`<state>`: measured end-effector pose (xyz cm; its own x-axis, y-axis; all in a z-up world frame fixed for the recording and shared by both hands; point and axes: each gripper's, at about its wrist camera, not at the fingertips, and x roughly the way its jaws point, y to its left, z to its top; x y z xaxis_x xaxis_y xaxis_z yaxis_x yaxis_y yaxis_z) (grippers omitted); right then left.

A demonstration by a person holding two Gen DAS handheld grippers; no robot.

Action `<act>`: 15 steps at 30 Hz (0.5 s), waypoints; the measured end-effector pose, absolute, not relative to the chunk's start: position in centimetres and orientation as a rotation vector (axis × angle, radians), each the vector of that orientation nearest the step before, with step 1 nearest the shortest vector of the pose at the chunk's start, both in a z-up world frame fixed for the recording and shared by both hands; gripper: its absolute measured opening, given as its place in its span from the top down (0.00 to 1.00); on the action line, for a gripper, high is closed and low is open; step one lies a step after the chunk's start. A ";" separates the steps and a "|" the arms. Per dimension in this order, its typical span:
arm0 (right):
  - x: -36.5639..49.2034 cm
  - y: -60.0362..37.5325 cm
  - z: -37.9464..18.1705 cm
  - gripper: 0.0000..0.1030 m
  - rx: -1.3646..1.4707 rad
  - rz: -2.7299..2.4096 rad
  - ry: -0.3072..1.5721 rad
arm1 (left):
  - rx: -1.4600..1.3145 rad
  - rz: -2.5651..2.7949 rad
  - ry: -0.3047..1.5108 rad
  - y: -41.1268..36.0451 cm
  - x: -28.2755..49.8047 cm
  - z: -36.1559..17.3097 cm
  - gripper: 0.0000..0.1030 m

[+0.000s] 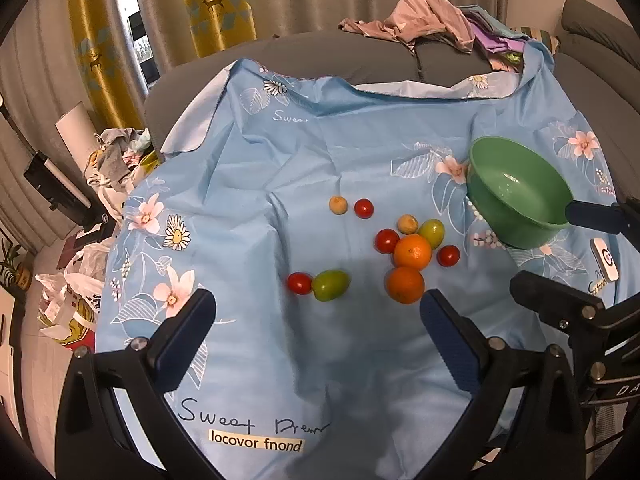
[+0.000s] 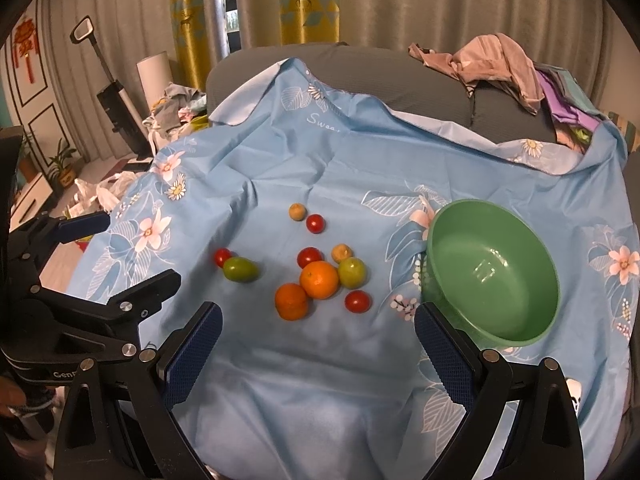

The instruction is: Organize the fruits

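Observation:
Loose fruit lies on a blue floral cloth (image 1: 280,160): two oranges (image 1: 412,252) (image 2: 319,279), several red cherry tomatoes (image 1: 299,283) (image 2: 357,301), two green fruits (image 1: 330,285) (image 2: 240,269) and two small tan fruits (image 1: 338,204) (image 2: 297,212). A green bowl (image 1: 516,192) (image 2: 492,268), empty, sits to their right. My left gripper (image 1: 318,320) is open and empty, held short of the fruit. My right gripper (image 2: 316,330) is open and empty, its right finger (image 2: 444,344) near the bowl's front rim.
The cloth (image 2: 300,380) covers a grey sofa (image 1: 448,60). A pile of clothes (image 1: 432,20) lies on the sofa back. A small white device (image 1: 604,260) lies on the cloth at the right. Bags and clutter (image 1: 76,292) stand on the floor at left.

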<state>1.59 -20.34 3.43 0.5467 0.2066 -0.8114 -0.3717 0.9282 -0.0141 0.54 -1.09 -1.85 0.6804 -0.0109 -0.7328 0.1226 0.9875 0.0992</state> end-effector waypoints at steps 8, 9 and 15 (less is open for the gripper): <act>2.2 -20.4 1.5 0.05 -0.183 0.352 0.967 | 0.189 -0.065 0.923 -0.8 1.5 -3.0 0.01; 2.4 -20.4 1.3 0.05 -0.178 0.359 0.972 | 0.179 -0.072 0.922 -0.6 1.7 -3.3 0.01; 2.7 -20.5 -1.8 0.06 -0.155 0.410 0.993 | 0.084 -0.155 0.977 1.0 2.2 -6.2 0.01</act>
